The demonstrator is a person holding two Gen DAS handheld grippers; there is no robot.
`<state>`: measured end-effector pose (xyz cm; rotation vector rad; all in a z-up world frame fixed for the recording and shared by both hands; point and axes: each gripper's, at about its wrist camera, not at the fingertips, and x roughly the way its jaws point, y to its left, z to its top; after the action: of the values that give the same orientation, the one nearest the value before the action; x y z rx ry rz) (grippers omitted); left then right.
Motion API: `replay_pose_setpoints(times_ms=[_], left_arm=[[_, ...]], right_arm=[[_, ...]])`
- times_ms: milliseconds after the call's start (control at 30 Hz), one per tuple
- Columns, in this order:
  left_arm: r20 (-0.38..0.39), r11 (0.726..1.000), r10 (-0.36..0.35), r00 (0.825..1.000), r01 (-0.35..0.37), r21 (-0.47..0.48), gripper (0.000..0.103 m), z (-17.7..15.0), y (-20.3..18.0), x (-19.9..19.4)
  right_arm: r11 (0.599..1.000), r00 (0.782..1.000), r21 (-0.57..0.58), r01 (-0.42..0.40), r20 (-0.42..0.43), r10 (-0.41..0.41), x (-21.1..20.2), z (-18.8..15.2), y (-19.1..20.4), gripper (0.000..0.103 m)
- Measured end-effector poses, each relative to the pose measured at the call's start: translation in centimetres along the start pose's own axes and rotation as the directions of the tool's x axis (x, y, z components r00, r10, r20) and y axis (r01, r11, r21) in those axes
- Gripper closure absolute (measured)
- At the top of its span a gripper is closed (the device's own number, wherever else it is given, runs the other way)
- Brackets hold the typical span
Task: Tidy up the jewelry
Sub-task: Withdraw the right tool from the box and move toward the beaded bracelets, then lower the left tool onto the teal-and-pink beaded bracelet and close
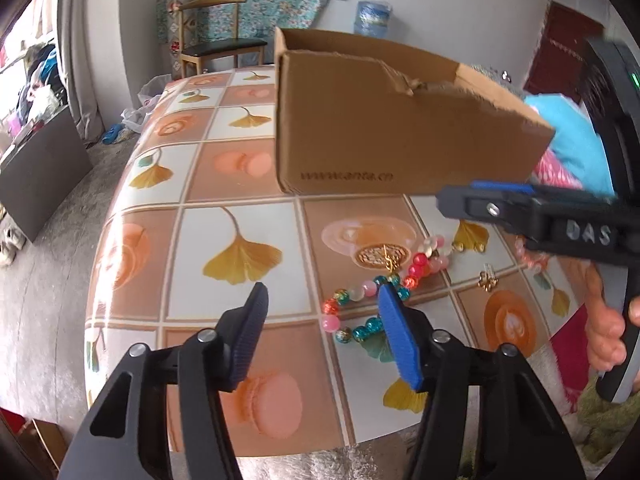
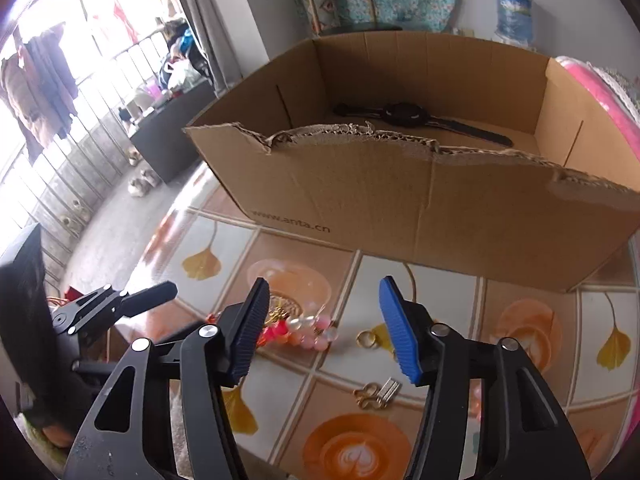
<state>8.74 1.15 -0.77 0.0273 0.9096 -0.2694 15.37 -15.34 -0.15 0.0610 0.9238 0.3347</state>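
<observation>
**Two claws above scattered jewelry, open carton beyond**

Left claw — jaws parted about halfway, nothing between the pads; it hangs over the patterned table. Its blue right finger overlaps, in view, a bracelet of multicoloured beads lying on the table just ahead and to the right. Further ahead along the same strand lies a round gold filigree pendant; a small gold charm lies to the right of it, apart from the beads.

Right claw — likewise parted about halfway and empty. Below its gap, on the table, lie pink and clear beads, touching nothing but the cloth; a gold ring sits just beside the blue finger, and a gold-and-silver clasp piece lies nearer the camera.

Beyond both claws stands a cardboard box with a torn front rim; a black wristwatch lies on its floor. The left claw shows at this view's lower left edge.
</observation>
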Motion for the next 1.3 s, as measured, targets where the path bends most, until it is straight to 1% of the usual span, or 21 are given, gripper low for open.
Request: replay_pose_setpoints(times_ms=[133, 200, 300, 467, 567, 633, 700, 767, 833, 900, 967, 1033, 1133, 1300], left_arm=[[-0.018, 1.0, 0.019, 1.0, -0.019, 0.02, 0.051, -0.6, -0.7, 0.8], [-0.015, 1.0, 0.014, 1.0, -0.014, 0.01, 0.051, -0.7, -0.6, 0.8], [-0.016, 1.0, 0.013, 1.0, -0.013, 0.003, 0.051, -0.7, -0.5, 0.8], [-0.016, 1.0, 0.01, 1.0, -0.01, 0.0, 0.051, -0.8, -0.3, 0.7], [-0.018, 1.0, 0.007, 1.0, -0.008, -0.01, 0.051, -0.8, 0.1, 0.7], [-0.016, 1.0, 0.006, 1.0, -0.006, -0.016, 0.051, -1.0, 0.2, 0.6], [-0.014, 1.0, 0.001, 1.0, -0.001, -0.02, 0.051, -1.1, 0.3, 0.6], [-0.013, 1.0, 0.001, 1.0, -0.002, -0.02, 0.051, -1.2, 0.4, 0.5], [-0.012, 1.0, 0.004, 1.0, -0.005, -0.019, 0.05, -1.3, 0.3, 0.5], [-0.01, 1.0, 0.006, 1.0, -0.006, -0.021, 0.05, -1.3, 0.3, 0.4], [-0.008, 1.0, 0.008, 1.0, -0.008, -0.023, 0.05, -1.4, 0.3, 0.4], [-0.006, 1.0, 0.008, 1.0, -0.008, -0.023, 0.05, -1.5, 0.3, 0.4], [-0.005, 1.0, 0.005, 1.0, -0.005, -0.023, 0.05, -1.5, 0.3, 0.4], [-0.005, 1.0, 0.0, 1.0, 0.0, -0.019, 0.05, -1.6, 0.3, 0.3]], right_arm=[[0.999, 0.999, -0.031, 0.035, -0.04, -0.036, 1.2, -0.2, 0.1, 0.06], [0.999, 0.998, -0.037, 0.03, -0.062, -0.033, 1.3, -0.6, 0.0, 0.065], [0.999, 0.996, -0.048, 0.021, -0.088, -0.025, 0.9, -1.6, 0.0, 0.067], [0.999, 0.991, -0.049, 0.02, -0.129, -0.026, 0.1, -3.3, -0.3, 0.067], [0.999, 0.99, -0.036, 0.002, -0.143, -0.007, -0.3, -3.9, -0.6, 0.067], [1.0, 0.992, -0.03, -0.003, -0.125, -0.001, -0.8, -3.7, -0.7, 0.067], [0.999, 0.995, -0.033, 0.012, -0.098, -0.015, -1.0, -3.0, -0.7, 0.067], [0.999, 0.997, -0.039, 0.015, -0.071, -0.018, -0.6, -1.9, -0.4, 0.067], [0.998, 0.998, -0.057, 0.026, -0.064, -0.029, 0.2, -1.1, 0.1, 0.067], [0.996, 0.996, -0.083, 0.027, -0.077, -0.033, 1.4, -0.5, 0.7, 0.067], [0.992, 0.994, -0.118, 0.036, -0.101, -0.048, 2.2, -0.7, 1.3, 0.067], [0.99, 0.992, -0.135, 0.029, -0.118, -0.045, 2.4, -1.1, 1.8, 0.067], [0.988, 0.991, -0.155, 0.03, -0.125, -0.049, 1.6, -1.9, 2.1, 0.067], [0.989, 0.988, -0.149, 0.017, -0.148, -0.04, 0.5, -3.4, 2.2, 0.067]])
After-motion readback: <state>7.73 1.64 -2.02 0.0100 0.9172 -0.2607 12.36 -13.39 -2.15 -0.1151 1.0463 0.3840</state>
